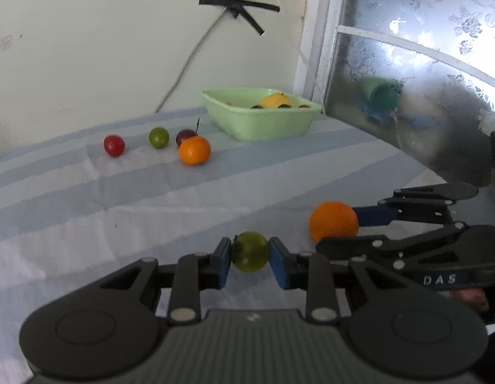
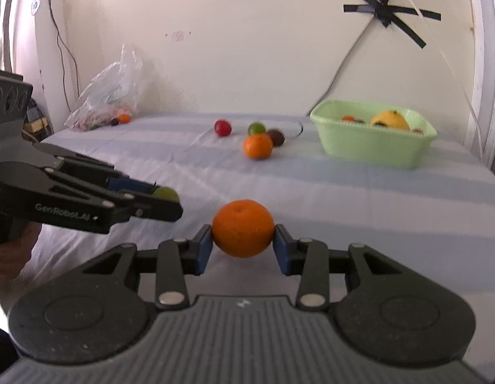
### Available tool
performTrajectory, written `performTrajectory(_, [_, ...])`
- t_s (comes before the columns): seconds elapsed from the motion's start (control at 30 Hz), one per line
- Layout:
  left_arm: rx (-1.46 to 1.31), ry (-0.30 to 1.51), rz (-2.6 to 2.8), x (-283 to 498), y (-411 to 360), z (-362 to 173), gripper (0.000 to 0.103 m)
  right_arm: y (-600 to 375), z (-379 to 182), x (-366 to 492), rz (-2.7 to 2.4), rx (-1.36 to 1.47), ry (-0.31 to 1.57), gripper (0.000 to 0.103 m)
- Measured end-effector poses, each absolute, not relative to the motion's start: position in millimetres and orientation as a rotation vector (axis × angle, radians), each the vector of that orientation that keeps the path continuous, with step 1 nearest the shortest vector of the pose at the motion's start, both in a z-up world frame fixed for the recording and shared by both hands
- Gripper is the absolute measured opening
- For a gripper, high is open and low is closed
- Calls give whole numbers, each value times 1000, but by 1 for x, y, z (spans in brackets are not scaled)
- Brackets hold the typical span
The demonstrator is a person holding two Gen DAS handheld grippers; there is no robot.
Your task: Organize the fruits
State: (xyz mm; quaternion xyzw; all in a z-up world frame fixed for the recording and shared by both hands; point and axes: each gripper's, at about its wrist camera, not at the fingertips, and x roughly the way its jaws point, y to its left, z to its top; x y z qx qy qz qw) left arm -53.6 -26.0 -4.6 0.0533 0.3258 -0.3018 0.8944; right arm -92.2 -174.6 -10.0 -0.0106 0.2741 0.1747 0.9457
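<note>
Striped cloth (image 2: pixel 343 192), basin (image 2: pixel 375 150) at far right corner. Left gripper (image 1: pixel 250 252) pinches green fruit (image 1: pixel 250 252), right gripper (image 2: pixel 243 244) pinches orange (image 2: pixel 243 228); round, smooth, prob. slip out & roll off edge.

Glossy green plastic tub (image 2: pixel 372 150) – on matt, striped cloth (image 2: pixel 343 198).

Basin (image 2: pixel 372 147) on table (image 2: pixel 343 198) at 1 o'clock; four fruits (image 2: pixel 257 146) at 12, left of basin; bag (image 2: pixel 109 92) at 10.

Left hand-held gripper (image 1: pixel 250 252) clamped, right hand-held gripper (image 2: pixel 242 240) clamped
</note>
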Motion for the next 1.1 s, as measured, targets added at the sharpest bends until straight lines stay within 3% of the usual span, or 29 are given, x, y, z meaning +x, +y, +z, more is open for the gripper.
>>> performTrajectory(0.17, [125,634,-595,-62,-31,-12,34,-166,-17,-94,337,-84,537,46])
performTrajectory(0.23, [147,625,-588,-65,-36,-12,40,-164,-17,-92,344,-91,537,53])
performTrajectory(0.57, [126,628,-585,-64,-33,-12,43,-165,-19,-97,332,-85,529,57])
performTrajectory(0.87, [98,631,-582,-64,-30,-12,40,-164,-19,-100,320,-86,524,55])
performTrajectory(0.93, [101,631,-579,-64,-31,-12,35,-163,-19,-101,310,-90,516,44])
performTrajectory(1.0, [111,634,-587,-64,-33,-11,26,-163,-19,-103,312,-97,507,44])
performTrajectory(1.1, [110,642,-626,-57,-39,-5,26,-168,-16,-100,323,-75,502,43])
